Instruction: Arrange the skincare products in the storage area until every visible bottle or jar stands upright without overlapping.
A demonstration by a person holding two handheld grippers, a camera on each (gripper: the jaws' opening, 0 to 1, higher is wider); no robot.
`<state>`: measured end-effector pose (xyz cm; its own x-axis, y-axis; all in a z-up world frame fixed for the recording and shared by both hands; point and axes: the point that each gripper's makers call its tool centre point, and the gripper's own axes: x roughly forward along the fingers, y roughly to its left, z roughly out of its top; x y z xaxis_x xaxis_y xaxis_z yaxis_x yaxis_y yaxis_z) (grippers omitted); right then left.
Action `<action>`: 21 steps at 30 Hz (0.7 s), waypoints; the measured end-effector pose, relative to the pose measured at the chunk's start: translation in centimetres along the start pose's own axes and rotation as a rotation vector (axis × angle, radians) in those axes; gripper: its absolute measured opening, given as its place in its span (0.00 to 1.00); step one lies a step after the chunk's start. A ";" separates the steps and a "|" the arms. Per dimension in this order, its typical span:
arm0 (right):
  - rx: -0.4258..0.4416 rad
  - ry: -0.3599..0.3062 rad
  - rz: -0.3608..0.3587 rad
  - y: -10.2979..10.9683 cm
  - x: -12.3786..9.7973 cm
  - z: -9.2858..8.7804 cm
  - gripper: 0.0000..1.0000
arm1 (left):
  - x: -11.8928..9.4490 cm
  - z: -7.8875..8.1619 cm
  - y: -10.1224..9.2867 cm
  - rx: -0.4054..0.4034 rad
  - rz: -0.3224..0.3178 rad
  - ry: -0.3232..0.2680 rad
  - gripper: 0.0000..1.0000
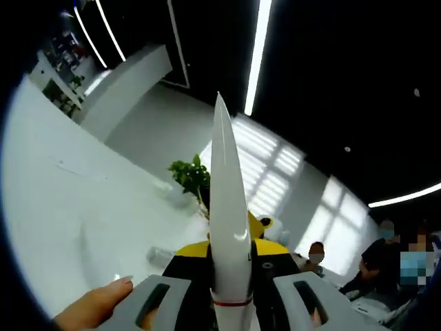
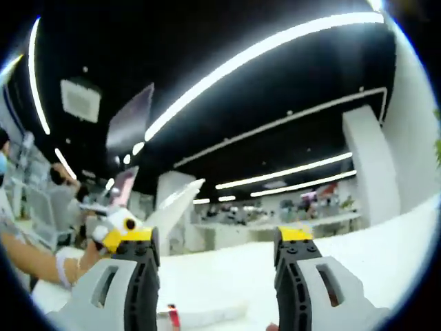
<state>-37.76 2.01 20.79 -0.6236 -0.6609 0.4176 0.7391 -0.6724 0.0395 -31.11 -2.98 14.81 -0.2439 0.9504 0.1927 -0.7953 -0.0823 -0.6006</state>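
A white tapered tube [image 1: 226, 207] with a thin red band near its base stands between the jaws of my left gripper [image 1: 231, 256], which is shut on it, the flat sealed end pointing away from me. In the right gripper view the same white tube [image 2: 173, 207] comes in from the left, held by the left gripper [image 2: 122, 231]. My right gripper [image 2: 217, 238] stands open with nothing between its yellow-tipped fingers [image 2: 295, 235]. A small white and red item [image 2: 172, 317] lies low between the right jaws on the white surface.
Both views tilt up toward a dark ceiling with long strip lights [image 2: 262, 48]. A person's hand [image 1: 93, 307] shows at the lower left. A green plant [image 1: 189, 176] stands on a white counter [image 1: 76, 207]. Seated people [image 1: 386, 258] are at the right.
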 end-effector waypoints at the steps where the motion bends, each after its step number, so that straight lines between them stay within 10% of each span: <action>1: 0.029 -0.010 0.006 0.0 -0.1 0.1 0.70 | 0.0 -0.1 0.0 0.007 0.003 -0.001 0.20; 14: 0.260 -0.064 0.184 3.9 0.4 0.3 0.90 | 1.4 -2.1 0.8 0.331 0.102 0.128 0.19; 21: 0.281 0.052 0.296 6.4 0.3 -1.6 0.65 | 1.3 -1.4 1.2 0.339 0.081 0.143 0.19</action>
<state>-33.65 -3.04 19.71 -0.3806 -0.8327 0.4021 0.9247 -0.3385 0.1744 -31.57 -1.43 13.22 -0.2524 0.9671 0.0308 -0.9212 -0.2305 -0.3136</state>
